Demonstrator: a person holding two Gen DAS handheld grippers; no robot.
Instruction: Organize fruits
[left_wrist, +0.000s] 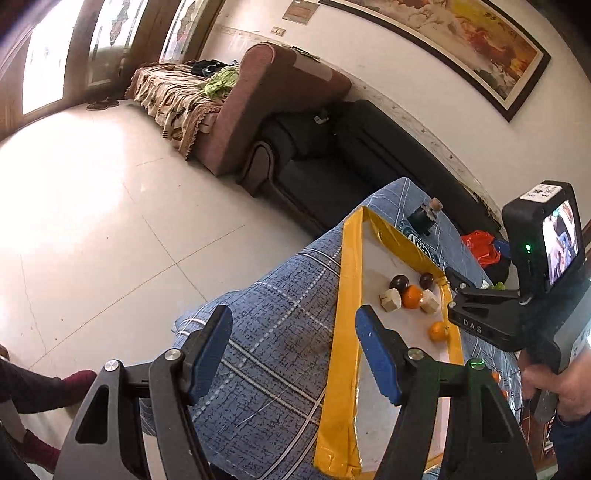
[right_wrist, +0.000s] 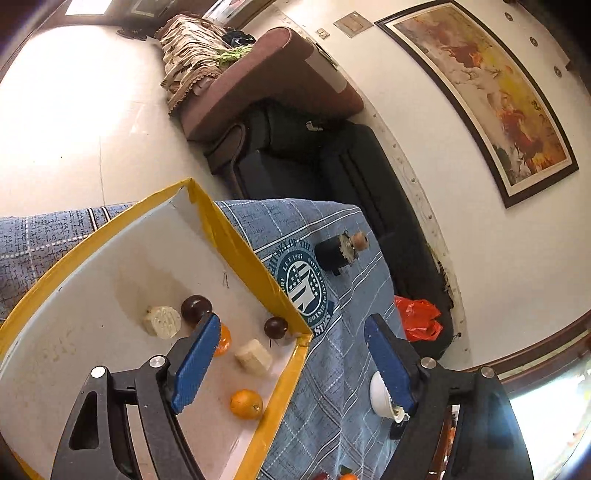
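Observation:
A white tray with a yellow taped rim (right_wrist: 236, 236) lies on a blue checked cloth. In it are two dark round fruits (right_wrist: 196, 308) (right_wrist: 276, 326), two pale cut chunks (right_wrist: 162, 321) (right_wrist: 255, 356), a free orange (right_wrist: 246, 404) and a second orange (right_wrist: 222, 339) half hidden by a fingertip. My right gripper (right_wrist: 293, 363) is open above the tray's near corner and holds nothing. My left gripper (left_wrist: 295, 354) is open and bare over the cloth, left of the tray rim (left_wrist: 347, 295). The same fruit cluster (left_wrist: 412, 297) lies beyond it.
A small dark corked bottle (right_wrist: 341, 251) lies on the cloth right of the tray. A white bowl (right_wrist: 378, 395) sits behind my right fingertip. A red plastic bag (right_wrist: 419, 319) and a dark sofa (right_wrist: 295, 166) are past the table edge. A hand (left_wrist: 554, 384) holds the right tool's camera housing (left_wrist: 543, 240).

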